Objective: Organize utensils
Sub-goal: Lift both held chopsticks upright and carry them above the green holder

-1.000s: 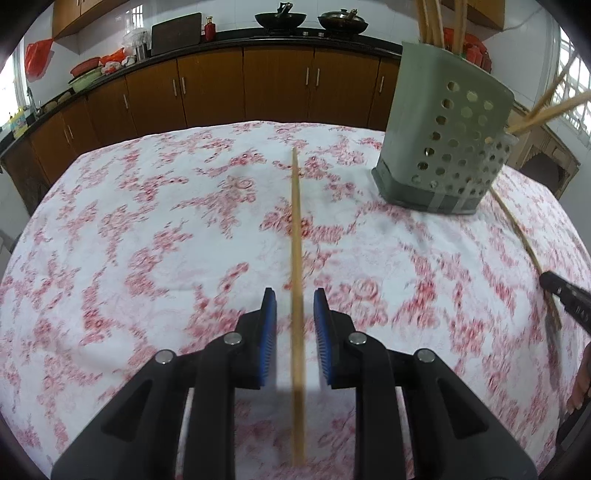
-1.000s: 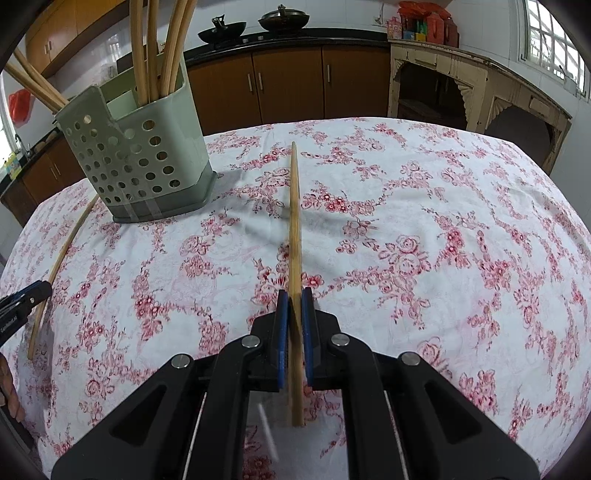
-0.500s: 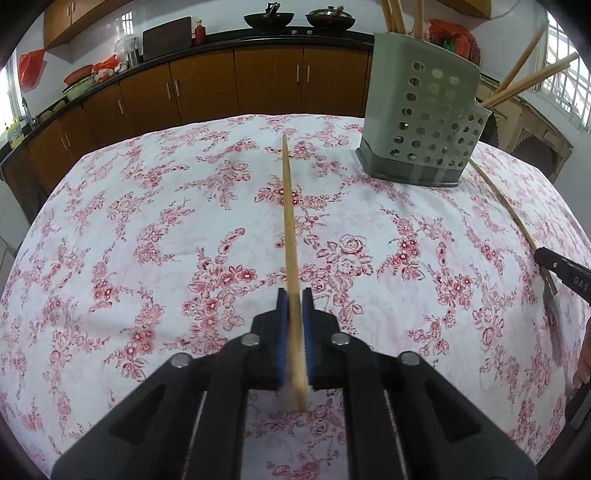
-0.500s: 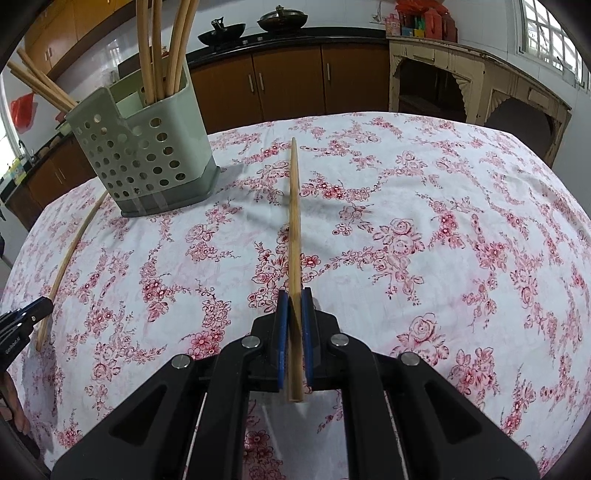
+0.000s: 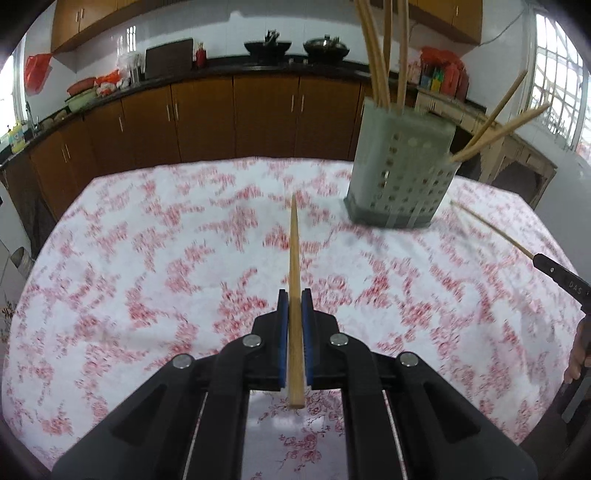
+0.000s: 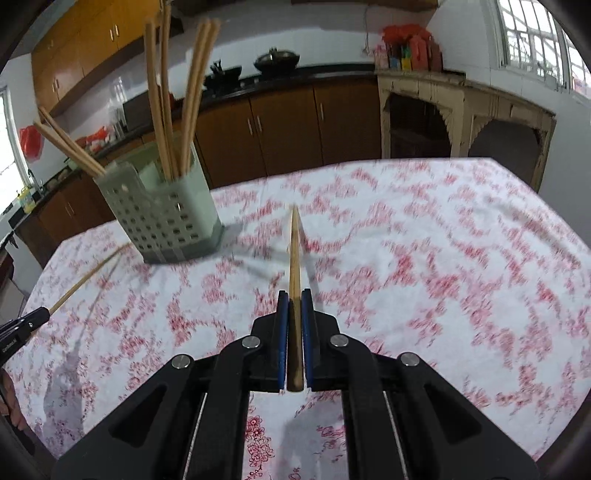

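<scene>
A floral tablecloth [image 5: 147, 258] lies beneath; brown cabinets [image 5: 207, 118] and two woks [image 5: 295, 47] stand far ahead.

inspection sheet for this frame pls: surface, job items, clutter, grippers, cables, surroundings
Surface: table under a white cloth with red flowers.
Job's things: green perforated utensil holder upright on the cloth, chopsticks standing in it; left chopstick and right chopstick each held, pointing forward.
Clutter: nothing seen on the cloth.
Grippers: left gripper shut on its chopstick; right gripper shut on its chopstick.
Cables: nothing seen.
Surroundings: brown kitchen cabinets, woks on the black counter, window.
</scene>
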Available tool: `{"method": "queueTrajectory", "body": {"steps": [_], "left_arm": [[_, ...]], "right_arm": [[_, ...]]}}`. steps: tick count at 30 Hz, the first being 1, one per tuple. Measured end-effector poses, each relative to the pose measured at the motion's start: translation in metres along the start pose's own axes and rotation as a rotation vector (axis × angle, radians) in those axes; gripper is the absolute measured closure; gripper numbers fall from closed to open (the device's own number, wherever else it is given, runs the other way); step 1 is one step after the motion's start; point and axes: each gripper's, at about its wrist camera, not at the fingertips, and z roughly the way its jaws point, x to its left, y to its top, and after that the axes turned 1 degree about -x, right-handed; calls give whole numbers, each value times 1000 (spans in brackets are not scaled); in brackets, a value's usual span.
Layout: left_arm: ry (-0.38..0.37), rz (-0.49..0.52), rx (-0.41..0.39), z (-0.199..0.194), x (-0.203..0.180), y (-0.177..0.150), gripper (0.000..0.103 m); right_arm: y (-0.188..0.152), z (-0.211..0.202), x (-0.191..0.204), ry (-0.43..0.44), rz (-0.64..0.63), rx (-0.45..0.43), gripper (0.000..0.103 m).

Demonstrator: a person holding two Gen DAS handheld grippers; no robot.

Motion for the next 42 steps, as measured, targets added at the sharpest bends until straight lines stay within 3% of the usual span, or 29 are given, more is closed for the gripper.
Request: {"method": "queueTrajectory", "body": {"steps": [8,17,34,42], "left_arm": [[-24,-13,-149,-42,-2,28,95],[-46,-35,-260,-74,-1,55,95],[-56,-61,-292,-85,0,72,95],[-86,-28,-334,-108,-14,84,95]], "right_arm": [[29,-34,6,7,-24,-132,95],[54,-63,15,66,-19,-233,95],[70,-78,28,99,-26,-271,95],[82,-96,34,169,-18,-267,95]]}}
